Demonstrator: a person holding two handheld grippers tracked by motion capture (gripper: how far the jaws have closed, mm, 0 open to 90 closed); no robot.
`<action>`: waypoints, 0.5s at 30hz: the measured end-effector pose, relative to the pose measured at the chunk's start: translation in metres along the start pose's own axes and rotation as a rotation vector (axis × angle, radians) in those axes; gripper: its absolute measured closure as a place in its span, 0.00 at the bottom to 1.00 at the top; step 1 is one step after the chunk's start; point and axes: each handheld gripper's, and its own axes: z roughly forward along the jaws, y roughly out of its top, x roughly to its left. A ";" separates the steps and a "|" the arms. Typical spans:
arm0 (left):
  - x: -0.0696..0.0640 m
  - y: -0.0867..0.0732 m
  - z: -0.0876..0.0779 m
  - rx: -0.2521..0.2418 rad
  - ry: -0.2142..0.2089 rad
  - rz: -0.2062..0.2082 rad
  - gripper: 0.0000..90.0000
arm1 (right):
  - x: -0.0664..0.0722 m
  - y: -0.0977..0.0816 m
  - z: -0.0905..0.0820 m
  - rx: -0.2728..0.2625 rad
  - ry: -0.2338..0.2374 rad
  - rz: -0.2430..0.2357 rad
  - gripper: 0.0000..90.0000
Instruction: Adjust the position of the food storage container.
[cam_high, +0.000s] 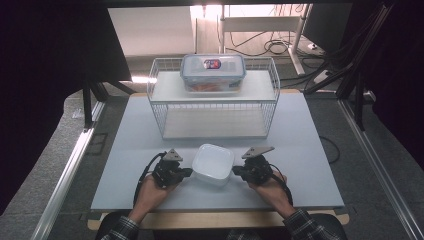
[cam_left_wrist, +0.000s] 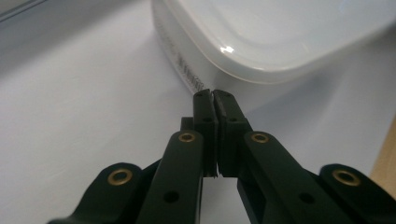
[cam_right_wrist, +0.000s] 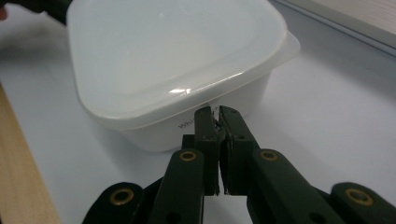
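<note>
A white square plastic container (cam_high: 213, 163) with a lid stands on the white table top (cam_high: 300, 150) near the front edge, between my two grippers. My left gripper (cam_high: 189, 172) lies at its left side, jaws shut with nothing between them. In the left gripper view the tips (cam_left_wrist: 214, 93) sit right at the container's wall (cam_left_wrist: 182, 65), just under the lid's rim. My right gripper (cam_high: 235, 171) is at the container's right side, also shut and empty. In the right gripper view its tips (cam_right_wrist: 215, 112) meet the container (cam_right_wrist: 173, 60) below the rim.
A white wire rack (cam_high: 160, 107) stands across the middle of the table. On its top shelf sits a clear box with a blue-edged clip lid (cam_high: 213, 72). A wooden strip (cam_high: 215, 220) runs along the table's front edge. Metal rails flank the table.
</note>
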 end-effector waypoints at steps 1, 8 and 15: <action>-0.002 0.001 0.001 -0.004 -0.012 0.008 0.99 | -0.003 -0.001 -0.001 -0.005 -0.001 0.012 0.96; -0.016 0.007 0.010 -0.004 -0.084 0.027 0.97 | -0.014 -0.003 -0.004 -0.029 -0.016 0.023 0.96; 0.006 0.007 0.001 0.003 0.061 -0.018 0.98 | -0.016 -0.001 -0.004 -0.038 -0.036 0.017 0.96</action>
